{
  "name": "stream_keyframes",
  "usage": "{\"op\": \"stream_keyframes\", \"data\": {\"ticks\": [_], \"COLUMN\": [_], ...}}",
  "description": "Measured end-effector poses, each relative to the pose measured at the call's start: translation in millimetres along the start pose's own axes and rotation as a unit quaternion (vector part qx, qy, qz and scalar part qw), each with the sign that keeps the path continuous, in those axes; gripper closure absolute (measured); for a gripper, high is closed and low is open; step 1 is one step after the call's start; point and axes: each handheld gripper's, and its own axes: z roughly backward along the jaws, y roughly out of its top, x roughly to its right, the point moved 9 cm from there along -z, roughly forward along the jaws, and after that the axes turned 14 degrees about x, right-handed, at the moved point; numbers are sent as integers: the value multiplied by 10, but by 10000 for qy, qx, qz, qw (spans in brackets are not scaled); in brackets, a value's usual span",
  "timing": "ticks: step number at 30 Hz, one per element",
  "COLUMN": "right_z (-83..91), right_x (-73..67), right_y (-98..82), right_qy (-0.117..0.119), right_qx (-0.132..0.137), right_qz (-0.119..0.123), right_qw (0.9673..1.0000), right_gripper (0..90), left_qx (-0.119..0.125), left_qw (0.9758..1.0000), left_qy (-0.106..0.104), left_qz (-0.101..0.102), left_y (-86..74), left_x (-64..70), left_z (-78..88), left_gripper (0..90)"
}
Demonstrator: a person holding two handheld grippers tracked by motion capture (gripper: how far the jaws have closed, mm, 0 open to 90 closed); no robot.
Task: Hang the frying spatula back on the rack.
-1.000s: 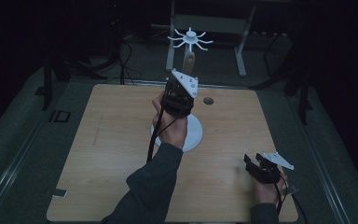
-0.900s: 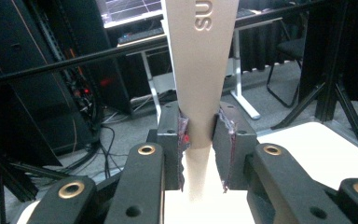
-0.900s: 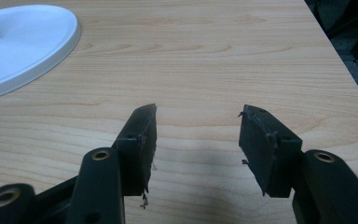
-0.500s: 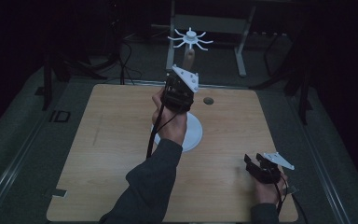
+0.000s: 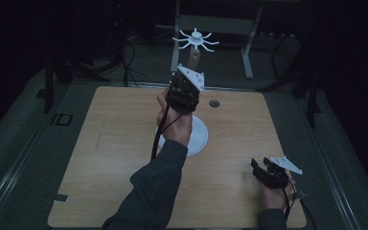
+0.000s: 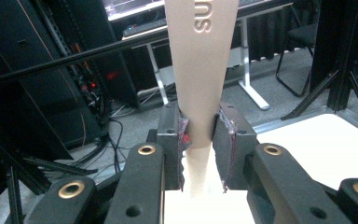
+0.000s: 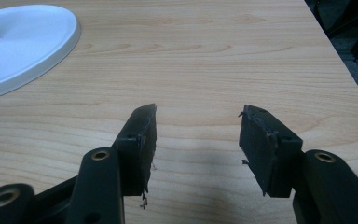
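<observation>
L gripper clamps beige stand post, lifted | R gripper wide, idle on table | placing left

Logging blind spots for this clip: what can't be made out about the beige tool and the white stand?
- Beige tool: top end cut off by the left gripper view's upper edge; embossed lettering only partly readable.
- White stand's base: mostly hidden by the left gripper and hand in the high view.
- Stand's post: cut by the right gripper view's left edge.

Black two-jaw tools (brass-ringed screw holes), grey plates, dark sleeves.
</observation>
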Motion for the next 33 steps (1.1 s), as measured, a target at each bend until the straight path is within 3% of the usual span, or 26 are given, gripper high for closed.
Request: {"op": "stream_keyframes", "data": {"ticks": [33], "right_z": [7], "right_x": [5], "right_y": [1], "right_qy": [0], "right_qx": [4], "right_qz": [12], "right_qw": [10000], "right_gripper": [460], "left_qx": [-54], "left_qw": [10000], "left_qy": [-4], "left_qz": [-77], "left_y": [-71], "left_x": [20], "left_z": [-108], "left_gripper": [727]}}
